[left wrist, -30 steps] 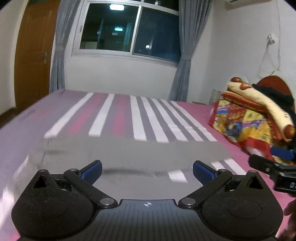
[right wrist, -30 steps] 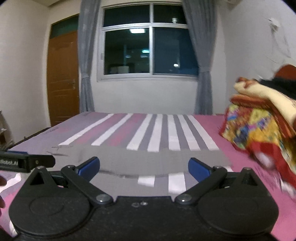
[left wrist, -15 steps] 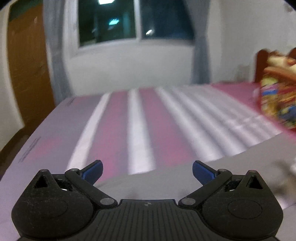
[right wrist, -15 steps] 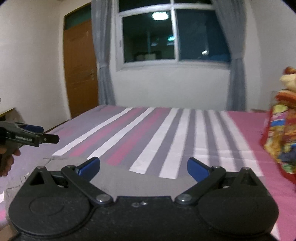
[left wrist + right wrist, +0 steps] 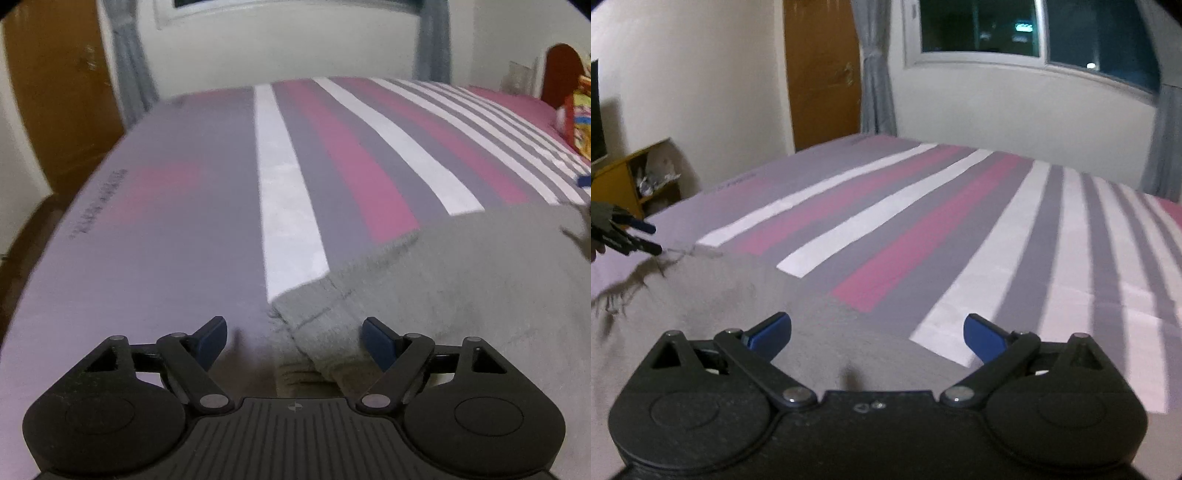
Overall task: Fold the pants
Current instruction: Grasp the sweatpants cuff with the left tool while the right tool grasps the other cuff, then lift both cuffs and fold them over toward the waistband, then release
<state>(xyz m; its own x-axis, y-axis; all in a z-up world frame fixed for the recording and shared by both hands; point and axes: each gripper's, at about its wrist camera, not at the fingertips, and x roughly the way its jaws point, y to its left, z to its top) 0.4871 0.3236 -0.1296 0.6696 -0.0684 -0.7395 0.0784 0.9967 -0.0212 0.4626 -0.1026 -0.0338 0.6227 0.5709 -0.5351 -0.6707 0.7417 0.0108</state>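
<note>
Grey pants (image 5: 461,280) lie flat on the striped bed (image 5: 184,206). My left gripper (image 5: 293,341) is open, low over the bed, with the pants' left end, a ribbed cuff or hem (image 5: 325,328), lying between its blue fingertips. My right gripper (image 5: 877,334) is open and empty, just above the pants' far edge (image 5: 827,325). The left gripper also shows in the right wrist view (image 5: 631,236) at the far left, by the cloth's corner.
A brown door (image 5: 820,70) and grey curtains (image 5: 875,70) stand beyond the bed's left side. A window (image 5: 1034,29) is in the far wall. A yellow shelf (image 5: 631,181) stands by the left wall. A colourful blanket pile (image 5: 580,114) lies at the bed's right end.
Both grippers have swung left and dipped toward the bed. The left gripper has come down at the pants' left end; its jaws have narrowed a little but stay open.
</note>
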